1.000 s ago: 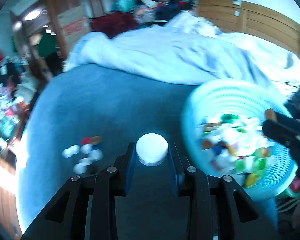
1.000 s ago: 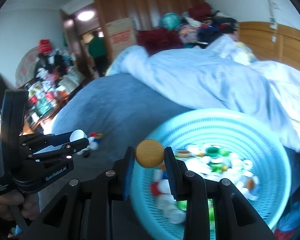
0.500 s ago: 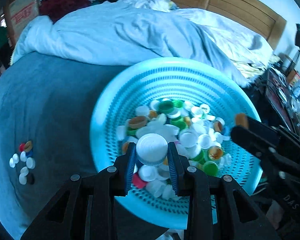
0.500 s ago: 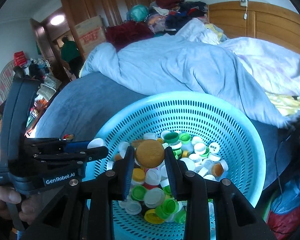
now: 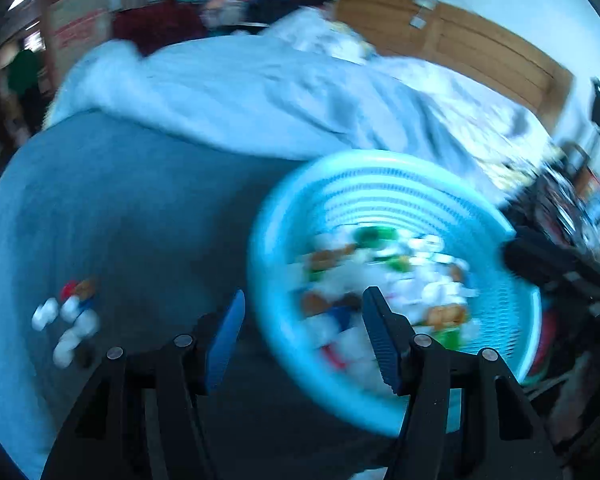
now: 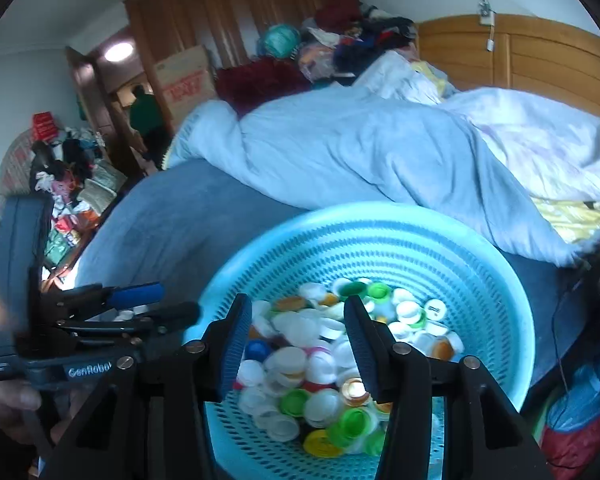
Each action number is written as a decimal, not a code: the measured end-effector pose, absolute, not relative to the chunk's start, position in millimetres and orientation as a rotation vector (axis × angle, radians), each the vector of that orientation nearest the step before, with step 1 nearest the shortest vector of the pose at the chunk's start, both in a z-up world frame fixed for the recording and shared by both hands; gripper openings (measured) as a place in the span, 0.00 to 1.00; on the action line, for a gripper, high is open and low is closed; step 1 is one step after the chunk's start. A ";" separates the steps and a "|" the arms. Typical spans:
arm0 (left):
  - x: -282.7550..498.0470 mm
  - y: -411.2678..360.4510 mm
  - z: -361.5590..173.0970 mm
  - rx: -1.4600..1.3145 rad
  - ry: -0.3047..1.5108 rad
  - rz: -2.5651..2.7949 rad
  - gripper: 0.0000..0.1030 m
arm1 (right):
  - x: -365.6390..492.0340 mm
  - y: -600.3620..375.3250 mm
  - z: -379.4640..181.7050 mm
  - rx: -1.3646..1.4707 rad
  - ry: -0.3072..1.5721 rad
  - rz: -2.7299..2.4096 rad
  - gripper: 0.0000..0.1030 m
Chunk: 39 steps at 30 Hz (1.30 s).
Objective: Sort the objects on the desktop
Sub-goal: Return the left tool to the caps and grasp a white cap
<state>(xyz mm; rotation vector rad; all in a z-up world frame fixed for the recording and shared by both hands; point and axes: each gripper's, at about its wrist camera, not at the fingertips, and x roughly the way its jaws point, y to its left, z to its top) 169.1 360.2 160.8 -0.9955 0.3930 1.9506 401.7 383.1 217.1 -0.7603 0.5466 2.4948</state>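
Turquoise basket sits on the blue bed cover, filled with mixed bottle caps. Right gripper above the caps, jaws opening, nothing between. Left gripper at basket rim, jaws opening, empty. Small cap cluster lies apart on cover.

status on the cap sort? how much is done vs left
Done: most caps sit in the basket. In hand: nothing; left gripper and right gripper are opening with empty jaws over it. Left: a small cluster of loose caps on the blue cover.
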 end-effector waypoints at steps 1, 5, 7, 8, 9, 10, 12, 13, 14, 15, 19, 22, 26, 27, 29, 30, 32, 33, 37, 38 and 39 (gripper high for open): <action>154.9 335.3 153.7 -1.002 0.355 1.991 0.53 | 397.2 376.6 216.6 -0.768 0.538 2.510 0.57; 102.4 244.4 120.3 -1.093 0.296 2.200 0.53 | 371.7 351.1 208.1 -0.836 0.521 2.577 0.57; 74.1 199.6 99.9 -1.152 0.250 2.293 0.53 | 358.0 336.7 203.4 -0.873 0.505 2.613 0.57; 63.2 184.5 90.9 -1.173 0.236 2.322 0.53 | 352.1 330.4 201.6 -0.889 0.496 2.628 0.57; 51.2 170.3 81.8 -1.197 0.227 2.343 0.53 | 346.6 324.7 199.7 -0.905 0.490 2.640 0.57; 37.9 158.0 70.9 -1.224 0.227 2.353 0.53 | 340.7 318.4 197.8 -0.923 0.483 2.653 0.57; 23.0 148.6 56.4 -1.233 0.262 2.360 0.53 | 332.9 309.7 193.9 -0.949 0.462 2.670 0.57; 17.2 147.0 48.5 -1.224 0.276 2.344 0.53 | 328.3 304.5 192.0 -0.966 0.442 2.674 0.57; 11.9 147.7 42.4 -1.214 0.289 2.322 0.53 | 326.0 303.1 190.0 -0.977 0.431 2.674 0.57; 8.3 150.5 38.5 -1.208 0.302 2.310 0.53 | 322.6 300.6 187.4 -0.994 0.420 2.671 0.57; -7.1 163.1 24.9 -1.159 0.346 2.264 0.53 | 311.4 302.1 176.7 -1.049 0.408 2.640 0.57; -16.0 171.0 20.3 -1.148 0.345 2.248 0.53 | 300.4 303.9 171.7 -1.083 0.394 2.624 0.57; -26.2 176.5 12.9 -1.188 0.341 2.231 0.53 | 283.0 297.2 166.1 -1.118 0.375 2.629 0.57; -25.7 176.7 12.8 -1.186 0.353 2.235 0.48 | 277.5 294.2 164.5 -1.129 0.370 2.636 0.57; -23.3 173.8 14.6 -1.180 0.354 2.241 0.25 | 265.3 285.6 160.4 -1.139 0.364 2.658 0.57; -22.5 170.8 15.8 -1.186 0.342 2.242 0.26 | 258.8 281.6 158.0 -1.140 0.365 2.674 0.55; -18.3 164.2 20.4 -1.182 0.324 2.261 0.25 | 243.5 271.9 151.0 -1.163 0.379 2.711 0.47; -15.8 158.0 24.5 -1.174 0.315 2.278 0.26 | 234.1 265.5 145.5 -1.182 0.381 2.732 0.46; -3.8 124.0 40.5 -1.171 0.219 2.358 0.26 | 183.2 234.6 114.6 -1.288 0.372 2.808 0.44; -1.5 116.4 43.4 -1.172 0.193 2.374 0.26 | 171.1 227.1 106.5 -1.312 0.367 2.818 0.44; 1.0 108.8 46.3 -1.176 0.170 2.391 0.26 | 156.6 220.8 97.9 -1.341 0.364 2.826 0.44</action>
